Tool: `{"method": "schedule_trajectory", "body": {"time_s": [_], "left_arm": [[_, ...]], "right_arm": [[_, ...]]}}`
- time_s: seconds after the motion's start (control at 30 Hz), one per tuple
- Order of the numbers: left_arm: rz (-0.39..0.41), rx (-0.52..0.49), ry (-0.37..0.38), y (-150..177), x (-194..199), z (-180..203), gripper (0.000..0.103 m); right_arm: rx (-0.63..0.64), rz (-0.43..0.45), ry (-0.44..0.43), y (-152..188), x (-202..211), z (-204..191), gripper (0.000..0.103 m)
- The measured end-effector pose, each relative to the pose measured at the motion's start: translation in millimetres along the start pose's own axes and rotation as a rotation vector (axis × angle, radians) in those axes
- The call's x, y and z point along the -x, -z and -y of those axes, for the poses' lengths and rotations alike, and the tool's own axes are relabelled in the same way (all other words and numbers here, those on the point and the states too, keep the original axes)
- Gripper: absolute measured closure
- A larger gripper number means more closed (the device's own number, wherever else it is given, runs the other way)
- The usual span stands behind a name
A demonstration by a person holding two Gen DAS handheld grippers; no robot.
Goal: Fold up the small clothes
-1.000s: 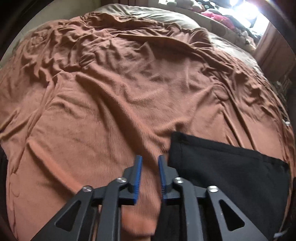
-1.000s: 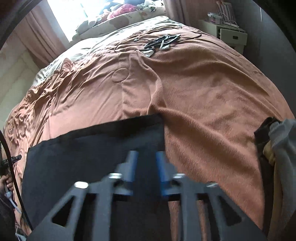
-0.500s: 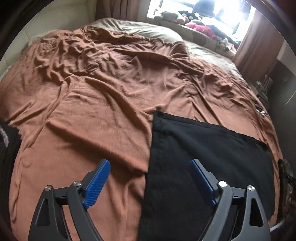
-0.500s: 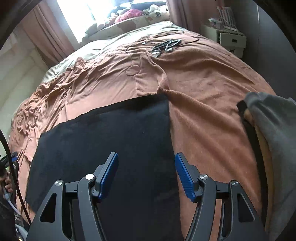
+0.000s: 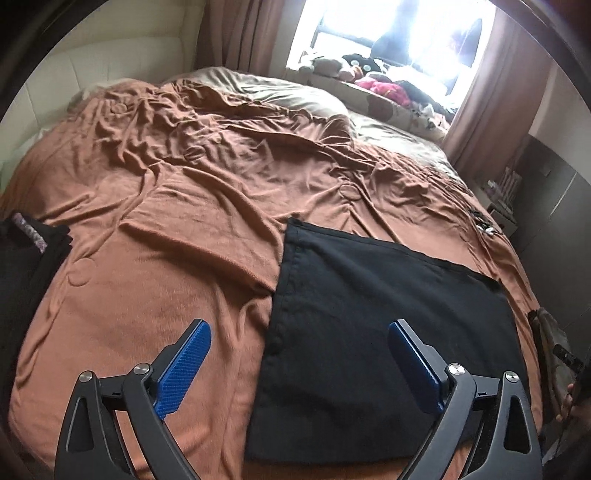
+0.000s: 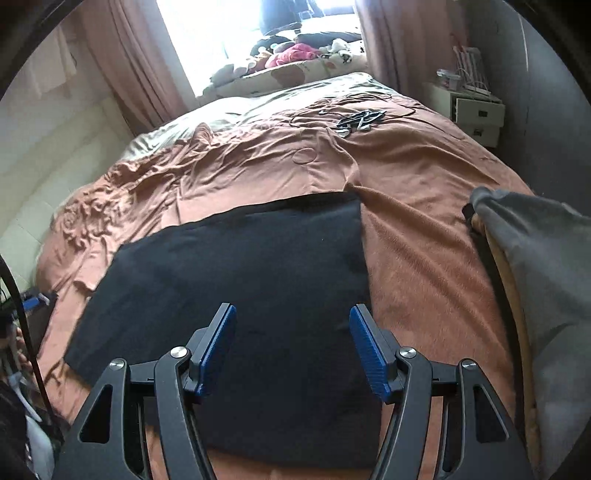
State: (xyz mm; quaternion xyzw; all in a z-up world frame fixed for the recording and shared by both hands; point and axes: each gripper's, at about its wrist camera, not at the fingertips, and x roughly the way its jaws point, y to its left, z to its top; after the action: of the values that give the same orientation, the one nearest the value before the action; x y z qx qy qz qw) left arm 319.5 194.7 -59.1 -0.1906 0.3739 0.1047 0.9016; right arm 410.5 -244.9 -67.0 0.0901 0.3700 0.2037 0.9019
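Garment (image 5: 388,325) lies flat, folded square on the blanket (image 5: 177,266), released. Left gripper (image 5: 299,354) has just spread wide, right gripper (image 6: 291,343) stands parted; both empty and pulled back since a second ago: fold placed, next fold or stacking due

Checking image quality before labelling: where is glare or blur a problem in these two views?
Left wrist view: the window is blown out white; the black garment shows little detail. Right wrist view: the window glares too, the black garment looks slightly smeared; both views bend at the edges.
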Motion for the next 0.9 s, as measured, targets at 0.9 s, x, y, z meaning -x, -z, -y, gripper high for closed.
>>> {"method": "schedule_trajectory", "body": {"time_s": [0.9], "left_arm": [[-0.003, 0.023, 0.103, 104.0, 67.4, -20.0, 0.0]], "right_arm": [[-0.06, 0.052, -0.02, 101.2, 86.2, 0.0, 0.005]]}}
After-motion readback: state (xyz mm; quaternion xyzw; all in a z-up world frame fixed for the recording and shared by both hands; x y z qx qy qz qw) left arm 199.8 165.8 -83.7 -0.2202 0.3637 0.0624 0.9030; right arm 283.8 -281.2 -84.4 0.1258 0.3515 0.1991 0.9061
